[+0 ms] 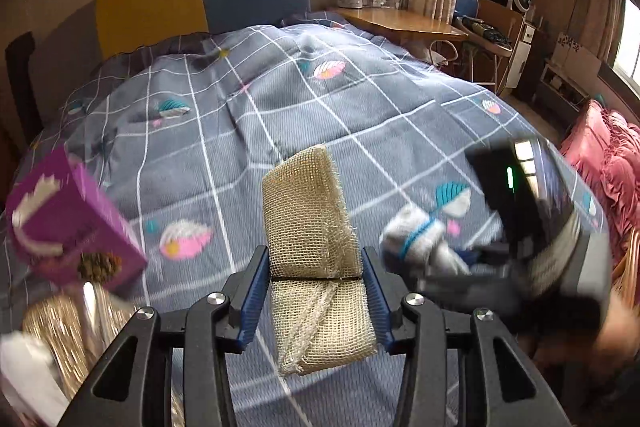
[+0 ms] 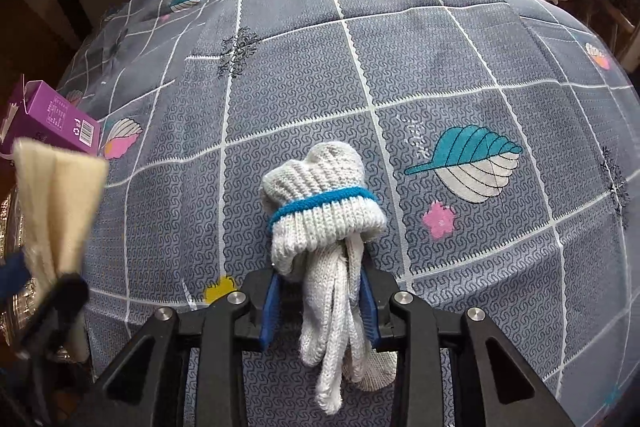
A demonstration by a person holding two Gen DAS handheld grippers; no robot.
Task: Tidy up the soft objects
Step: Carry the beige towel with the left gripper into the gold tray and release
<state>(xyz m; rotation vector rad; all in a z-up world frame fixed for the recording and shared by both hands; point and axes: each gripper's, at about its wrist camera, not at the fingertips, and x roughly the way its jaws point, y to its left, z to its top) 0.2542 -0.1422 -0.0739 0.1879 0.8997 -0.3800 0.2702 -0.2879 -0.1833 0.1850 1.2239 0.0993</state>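
The left claw [image 1: 316, 291] pinches a folded beige mesh cloth pad [image 1: 308, 211] between its blue pads, the pad standing up ahead of the fingers above the grey checked bed quilt with leaf prints [image 1: 248, 115]. To its left a purple cardboard box [image 1: 68, 223] appears blurred. To its right the right claw [image 2: 320, 301] grips a rolled white knitted glove bundle with a blue band [image 2: 324, 211], whose loose fingers hang down between the jaws, over the quilt [image 2: 400, 67]; a teal and white leaf print lies just right of the bundle
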